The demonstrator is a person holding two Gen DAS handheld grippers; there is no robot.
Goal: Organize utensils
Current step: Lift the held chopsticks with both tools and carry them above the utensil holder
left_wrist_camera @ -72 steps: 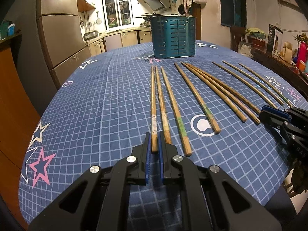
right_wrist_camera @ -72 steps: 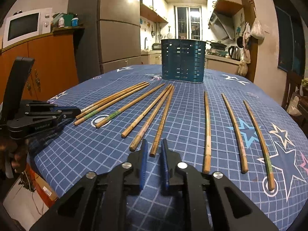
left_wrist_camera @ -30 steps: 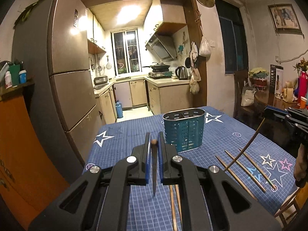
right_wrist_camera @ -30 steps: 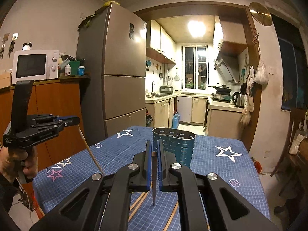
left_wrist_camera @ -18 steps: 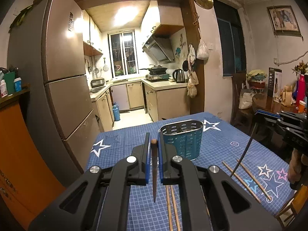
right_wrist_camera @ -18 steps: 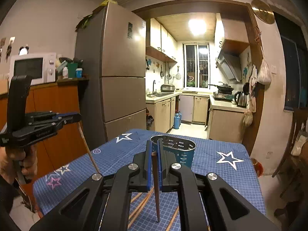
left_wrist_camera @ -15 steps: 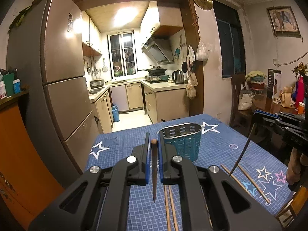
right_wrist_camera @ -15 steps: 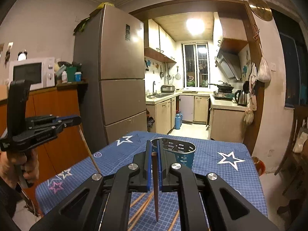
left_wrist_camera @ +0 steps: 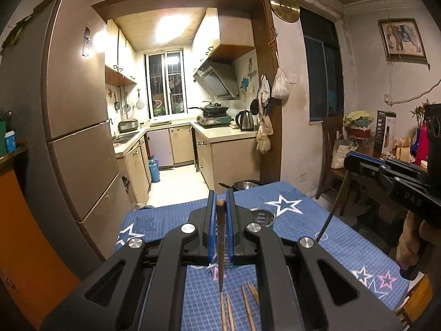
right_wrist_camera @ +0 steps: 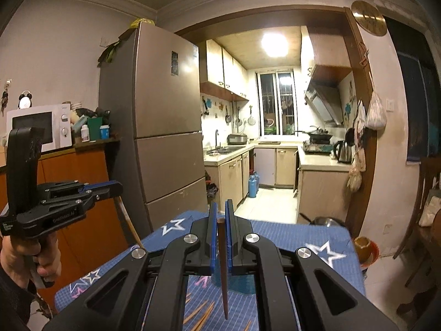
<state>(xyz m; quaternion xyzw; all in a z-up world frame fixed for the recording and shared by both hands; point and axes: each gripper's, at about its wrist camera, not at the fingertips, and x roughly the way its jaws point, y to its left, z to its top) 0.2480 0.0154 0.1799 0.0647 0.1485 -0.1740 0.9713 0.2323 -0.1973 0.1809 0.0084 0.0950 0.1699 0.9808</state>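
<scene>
A chopstick [left_wrist_camera: 220, 248] hangs nearly upright, thin end down, clamped near its top in the left gripper [left_wrist_camera: 220, 207], whose jaws are closed tight on it; it hangs above the table [left_wrist_camera: 344, 248] and just in front of the teal utensil holder [left_wrist_camera: 266, 216], whose rim peeks out behind the gripper. A second chopstick [right_wrist_camera: 223, 270] hangs the same way in the right gripper [right_wrist_camera: 221, 212], jaws likewise pinched shut on it, with the utensil holder [right_wrist_camera: 242, 284] mostly hidden behind the gripper's fingers. On the blue star-patterned cloth nearer than the holder lie the loose chopsticks [left_wrist_camera: 237, 311], side by side, only their tips showing. In the right wrist view the left gripper [right_wrist_camera: 115, 189] stands well to the left of the holder, gripped by a hand [right_wrist_camera: 41, 259], its chopstick slanting down toward the table edge. In the left wrist view the right gripper [left_wrist_camera: 348, 161] stands well to the right of the holder with its dark stick angled down. Beyond the holder stand a refrigerator [left_wrist_camera: 74, 127] to its left and a lit kitchen.
</scene>
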